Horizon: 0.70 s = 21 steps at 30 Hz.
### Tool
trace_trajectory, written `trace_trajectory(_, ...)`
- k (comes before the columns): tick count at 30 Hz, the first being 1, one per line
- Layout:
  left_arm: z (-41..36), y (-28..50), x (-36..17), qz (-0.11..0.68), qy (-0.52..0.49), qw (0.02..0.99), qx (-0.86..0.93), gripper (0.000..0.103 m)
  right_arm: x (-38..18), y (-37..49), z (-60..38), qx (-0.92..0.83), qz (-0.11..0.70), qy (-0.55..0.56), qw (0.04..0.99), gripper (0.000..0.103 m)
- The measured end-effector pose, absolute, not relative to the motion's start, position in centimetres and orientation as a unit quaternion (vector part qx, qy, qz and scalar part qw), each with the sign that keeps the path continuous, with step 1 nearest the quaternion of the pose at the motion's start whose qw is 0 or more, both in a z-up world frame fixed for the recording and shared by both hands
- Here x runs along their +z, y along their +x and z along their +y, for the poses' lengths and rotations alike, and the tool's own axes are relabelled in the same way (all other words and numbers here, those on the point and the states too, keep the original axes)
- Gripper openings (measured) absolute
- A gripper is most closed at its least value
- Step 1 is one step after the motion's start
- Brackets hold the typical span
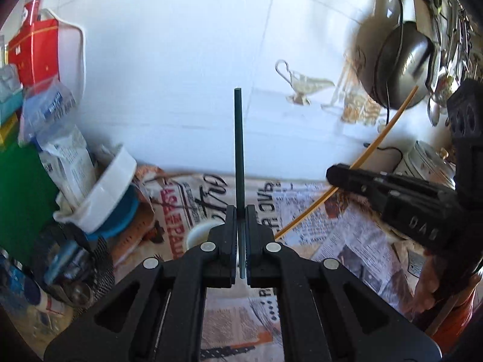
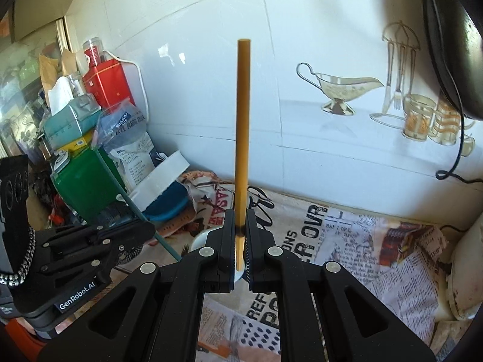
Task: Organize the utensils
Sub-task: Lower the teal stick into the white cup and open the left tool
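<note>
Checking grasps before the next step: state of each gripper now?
Left gripper: closed on the dark green stick.
Right gripper: closed on the yellow stick.

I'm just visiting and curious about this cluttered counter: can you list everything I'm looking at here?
green stick: one, dark green, clamped upright in the left tool
yellow stick: one, yellow-brown, clamped upright in the right tool
white cup: one, white, on the newspaper behind both tools
newspaper: several sheets, printed, covering the counter
red box: one, red, in the left corner pile
green box: one, green, below the red box
tissue box: one, teal, on the pile
wall tiles: white, with a gravy-boat picture
left tool: one, black, shut
right tool: one, black, shut
</note>
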<state>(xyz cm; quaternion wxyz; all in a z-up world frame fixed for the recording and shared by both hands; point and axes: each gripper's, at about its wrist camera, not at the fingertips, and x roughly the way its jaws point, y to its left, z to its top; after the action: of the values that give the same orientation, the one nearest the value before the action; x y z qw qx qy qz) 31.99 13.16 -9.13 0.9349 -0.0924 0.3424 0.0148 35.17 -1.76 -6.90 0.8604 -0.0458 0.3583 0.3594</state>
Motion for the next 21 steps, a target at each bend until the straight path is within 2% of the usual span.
trace_trajectory(6, 16.0, 33.6, -8.9, 0.335, -0.09, 0.938, 0.026, 0.003, -8.6, 36.2, 1.6, 0.364, 0.372, -0.05, 0.853, 0.005)
trace_trajectory(21, 19.5, 38.5, -17.9, 0.406, -0.108, 0.907, 0.024, 0.003, -17.6, 38.8, 5.6, 0.338, 0.47, -0.082, 0.811, 0.005)
